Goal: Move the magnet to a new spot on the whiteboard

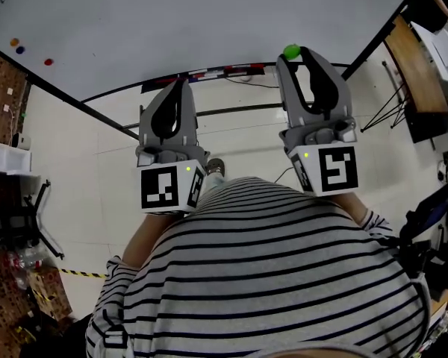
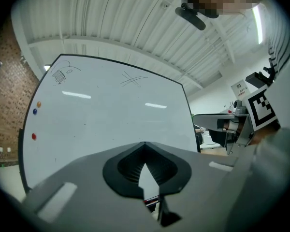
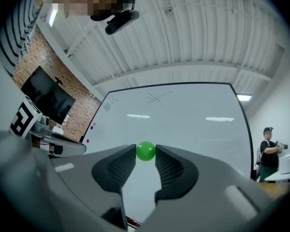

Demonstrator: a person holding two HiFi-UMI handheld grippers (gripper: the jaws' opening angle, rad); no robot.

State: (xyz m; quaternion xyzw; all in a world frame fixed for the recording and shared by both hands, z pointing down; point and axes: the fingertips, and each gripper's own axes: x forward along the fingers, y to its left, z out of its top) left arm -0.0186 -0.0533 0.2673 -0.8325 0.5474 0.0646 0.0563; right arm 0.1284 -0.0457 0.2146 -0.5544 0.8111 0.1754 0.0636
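A round green magnet (image 3: 145,151) sits pinched between the tips of my right gripper (image 3: 145,152), held in the air in front of the whiteboard (image 3: 183,120). In the head view the green magnet (image 1: 291,51) shows at the tip of the right gripper (image 1: 294,54), just below the whiteboard (image 1: 172,21). My left gripper (image 1: 182,83) hangs beside it with its jaws together and nothing in them; in its own view the left gripper (image 2: 145,147) points at the whiteboard (image 2: 106,124).
Three small magnets, orange, blue and red (image 1: 48,62), stick to the board's left edge, also seen as dots (image 2: 34,136). A marker tray (image 1: 209,73) runs under the board. Desks and a person (image 3: 268,151) stand to the right; brick wall on the left.
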